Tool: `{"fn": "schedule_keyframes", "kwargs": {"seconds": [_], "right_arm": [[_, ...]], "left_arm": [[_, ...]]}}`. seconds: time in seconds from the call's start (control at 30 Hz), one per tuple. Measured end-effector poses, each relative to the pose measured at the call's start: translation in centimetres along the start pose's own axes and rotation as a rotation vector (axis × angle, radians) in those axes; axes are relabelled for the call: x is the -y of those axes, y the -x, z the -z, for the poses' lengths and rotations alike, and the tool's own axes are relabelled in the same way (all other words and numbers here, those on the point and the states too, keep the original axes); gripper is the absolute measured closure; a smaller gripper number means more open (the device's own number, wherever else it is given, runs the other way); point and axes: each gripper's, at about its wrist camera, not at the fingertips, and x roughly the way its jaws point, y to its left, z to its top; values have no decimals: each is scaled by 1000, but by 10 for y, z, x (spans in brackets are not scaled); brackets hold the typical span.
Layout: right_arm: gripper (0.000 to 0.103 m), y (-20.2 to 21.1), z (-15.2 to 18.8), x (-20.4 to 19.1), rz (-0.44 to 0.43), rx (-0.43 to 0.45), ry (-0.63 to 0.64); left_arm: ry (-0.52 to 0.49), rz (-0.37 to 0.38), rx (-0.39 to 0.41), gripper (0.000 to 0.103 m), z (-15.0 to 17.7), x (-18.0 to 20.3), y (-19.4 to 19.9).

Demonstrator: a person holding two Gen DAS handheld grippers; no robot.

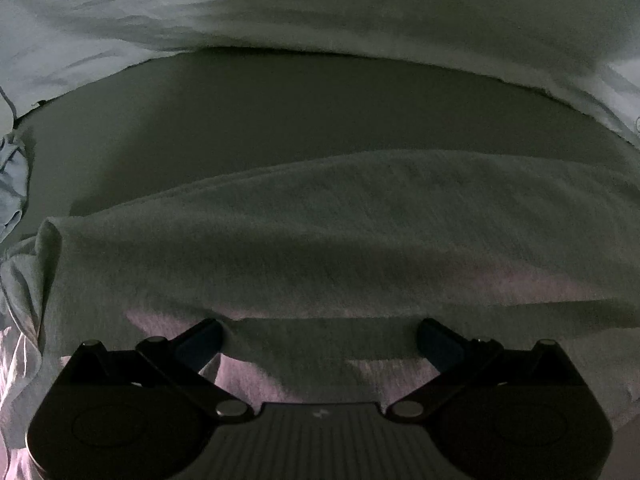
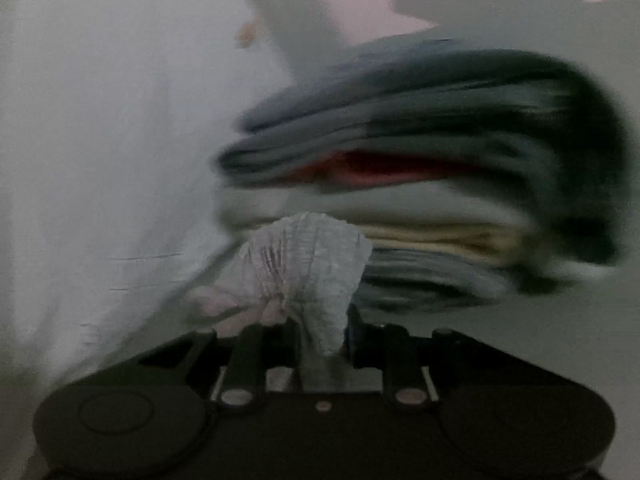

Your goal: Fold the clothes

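Observation:
In the left wrist view a pale grey knit garment (image 1: 340, 240) lies spread in front of me, its near hem running between my fingers. My left gripper (image 1: 320, 340) is open, fingers wide apart, resting low on the cloth with nothing held. In the right wrist view my right gripper (image 2: 316, 332) is shut on a bunched fold of pale ribbed cloth (image 2: 308, 256), which sticks up from between the fingers. More of the pale cloth (image 2: 100, 140) hangs or lies to the left. The view is blurred.
A stack of folded clothes (image 2: 420, 168), grey, red, cream and dark, stands just beyond the right gripper. A light blue sheet or garment (image 1: 280, 8) lies beyond the grey one. A flat dim surface (image 1: 260, 120) shows between them.

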Motion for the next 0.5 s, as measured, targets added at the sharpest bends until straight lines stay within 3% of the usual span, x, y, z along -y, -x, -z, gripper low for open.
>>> {"fn": "schedule_keyframes", "kwargs": {"seconds": [0.07, 0.17, 0.33, 0.37, 0.4, 0.43, 0.47, 0.5], "right_arm": [[67, -14, 7, 10, 49, -80, 45], [36, -2, 7, 5, 94, -65, 149], [32, 53, 14, -11, 102, -19, 233], [41, 68, 22, -16, 71, -18, 261], [62, 82, 32, -21, 31, -18, 291], [72, 96, 44, -29, -10, -29, 325], [80, 110, 59, -40, -53, -52, 366], [80, 124, 75, -50, -101, -75, 411]], "left_arm": [[-2, 1, 15, 0, 2, -1, 1], [-6, 2, 28, 0, 6, -3, 6], [-21, 14, 24, 0, 2, 1, 0], [-29, 22, 17, 0, 1, 2, -1], [-38, 37, 10, 0, 3, 0, 1], [-48, 52, 2, 0, 5, -1, 3], [-54, 72, -2, 0, 10, -5, 7], [-60, 93, -5, 0, 15, -9, 11]]}}
